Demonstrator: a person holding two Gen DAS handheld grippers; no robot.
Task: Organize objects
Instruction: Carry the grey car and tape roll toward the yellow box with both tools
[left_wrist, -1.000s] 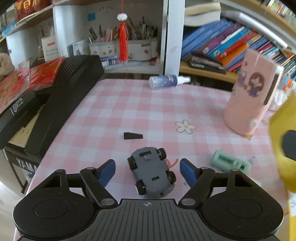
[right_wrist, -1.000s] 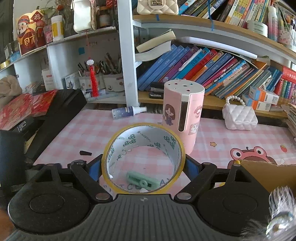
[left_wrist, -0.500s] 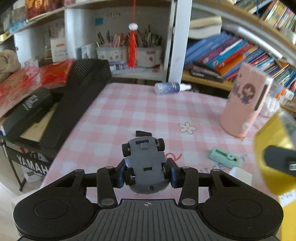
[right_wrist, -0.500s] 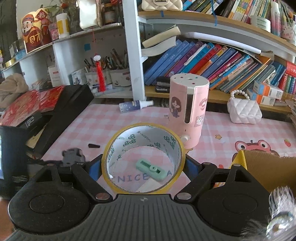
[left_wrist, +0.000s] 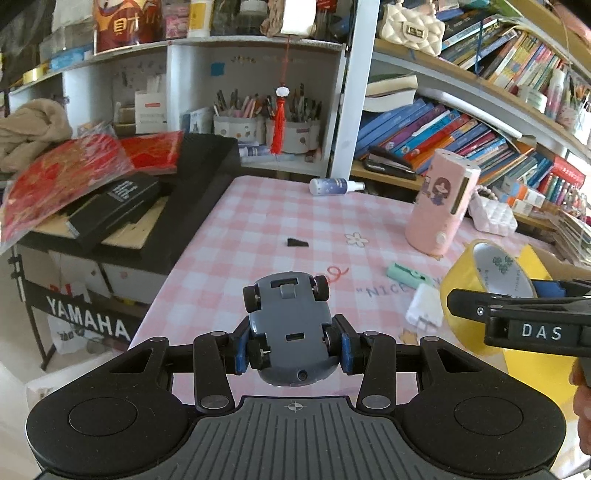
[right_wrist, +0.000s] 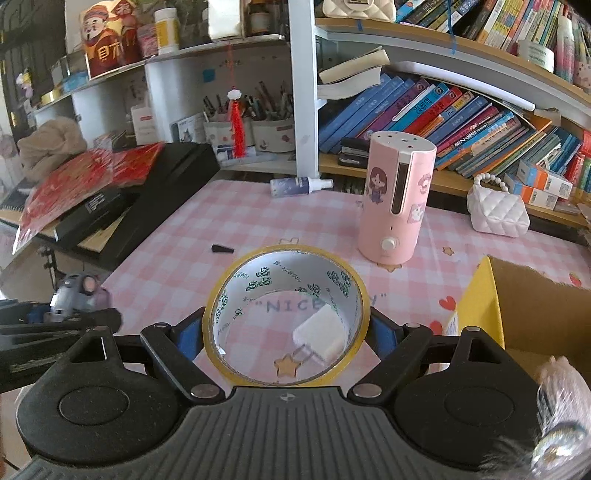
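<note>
Pink checked tablecloth (right_wrist: 229, 229) below bookshelves. Cardboard box (right_wrist: 532, 306) at its right edge; right gripper (right_wrist: 288, 328), clamping the tape roll (right_wrist: 351, 295) upright, is just beside it. Left gripper (left_wrist: 291, 343), gripping the toy car (left_wrist: 290, 332) nose forward, is farther from the box.

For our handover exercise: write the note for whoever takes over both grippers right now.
Left gripper: shut on the toy car, lifted off the pink checked table.
Right gripper: shut on the yellow tape roll, beside the cardboard box.
On the table: green item, white block, black wedge, spray bottle.
Done: two items picked up. Left: stow them, likely in the box, then the rest.
</note>
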